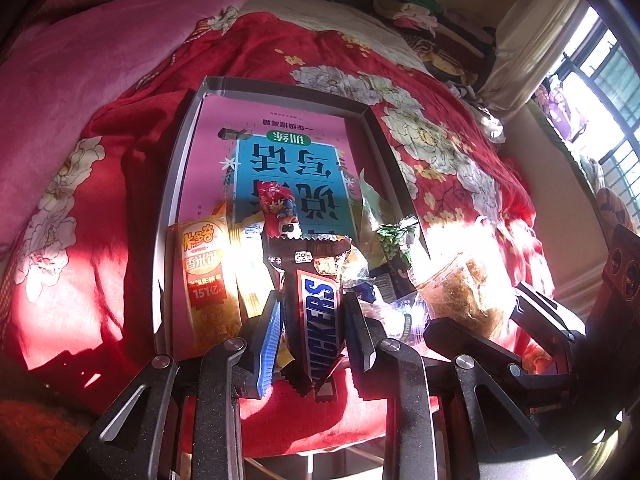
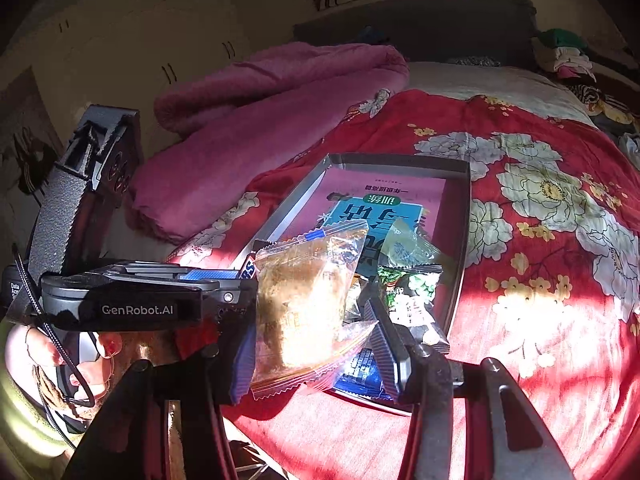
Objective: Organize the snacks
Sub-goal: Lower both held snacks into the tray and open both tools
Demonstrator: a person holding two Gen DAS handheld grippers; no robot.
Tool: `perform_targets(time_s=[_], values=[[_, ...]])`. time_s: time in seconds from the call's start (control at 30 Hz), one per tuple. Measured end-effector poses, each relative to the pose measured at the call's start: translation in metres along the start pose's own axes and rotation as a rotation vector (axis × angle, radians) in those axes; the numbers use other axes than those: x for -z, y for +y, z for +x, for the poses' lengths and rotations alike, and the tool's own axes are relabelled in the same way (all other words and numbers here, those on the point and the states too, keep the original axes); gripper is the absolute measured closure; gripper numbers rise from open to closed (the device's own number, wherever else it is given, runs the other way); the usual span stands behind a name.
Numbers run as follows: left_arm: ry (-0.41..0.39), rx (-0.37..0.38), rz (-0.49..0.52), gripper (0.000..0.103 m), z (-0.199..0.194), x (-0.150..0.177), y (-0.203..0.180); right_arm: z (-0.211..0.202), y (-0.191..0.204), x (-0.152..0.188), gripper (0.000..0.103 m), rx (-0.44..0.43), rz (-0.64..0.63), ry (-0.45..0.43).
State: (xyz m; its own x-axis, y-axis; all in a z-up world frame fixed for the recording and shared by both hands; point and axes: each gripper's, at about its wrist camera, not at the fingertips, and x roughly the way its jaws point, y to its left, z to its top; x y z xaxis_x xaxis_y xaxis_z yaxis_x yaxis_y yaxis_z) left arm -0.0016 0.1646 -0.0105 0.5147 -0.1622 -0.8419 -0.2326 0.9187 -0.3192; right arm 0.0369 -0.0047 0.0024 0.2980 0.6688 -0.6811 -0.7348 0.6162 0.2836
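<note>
- Left wrist view: left gripper (image 1: pixel 310 312) jaws squeezed on Snickers bar (image 1: pixel 319 316), just short of tray (image 1: pixel 182 168).
- Firm bar, slippery wrapper; best pinched mid-length.
- Right gripper (image 2: pixel 316 340) jaws around clear cake packet (image 2: pixel 304 304); soft, crushable, needs gentle squeeze.

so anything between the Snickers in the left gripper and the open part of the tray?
Yes. The left gripper holds the Snickers bar at the tray's near end, where other snack packets are piled right ahead. Beyond that pile, the book lining the tray shows bare.
</note>
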Motion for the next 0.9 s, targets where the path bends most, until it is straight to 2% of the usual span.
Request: perform_targets(time_s=[0.23, 0.6, 0.73, 0.9], values=[[0.014, -0.003, -0.005, 0.072, 0.003, 0.004, 0.002, 0.003, 0.004, 0.008, 0.052, -0.008, -0.005, 0.02], [0.032, -0.008, -0.014, 0.072, 0.011, 0.005, 0.006, 0.024, 0.01, 0.017, 0.052, 0.047, -0.073, 0.056], [0.033, -0.007, -0.013, 0.072, 0.012, 0.005, 0.005, 0.032, 0.006, 0.02, 0.052, 0.058, -0.06, 0.079], [0.039, -0.001, -0.021, 0.072, 0.016, 0.005, 0.007, 0.036, 0.004, 0.019, 0.052, 0.073, -0.075, 0.071]])
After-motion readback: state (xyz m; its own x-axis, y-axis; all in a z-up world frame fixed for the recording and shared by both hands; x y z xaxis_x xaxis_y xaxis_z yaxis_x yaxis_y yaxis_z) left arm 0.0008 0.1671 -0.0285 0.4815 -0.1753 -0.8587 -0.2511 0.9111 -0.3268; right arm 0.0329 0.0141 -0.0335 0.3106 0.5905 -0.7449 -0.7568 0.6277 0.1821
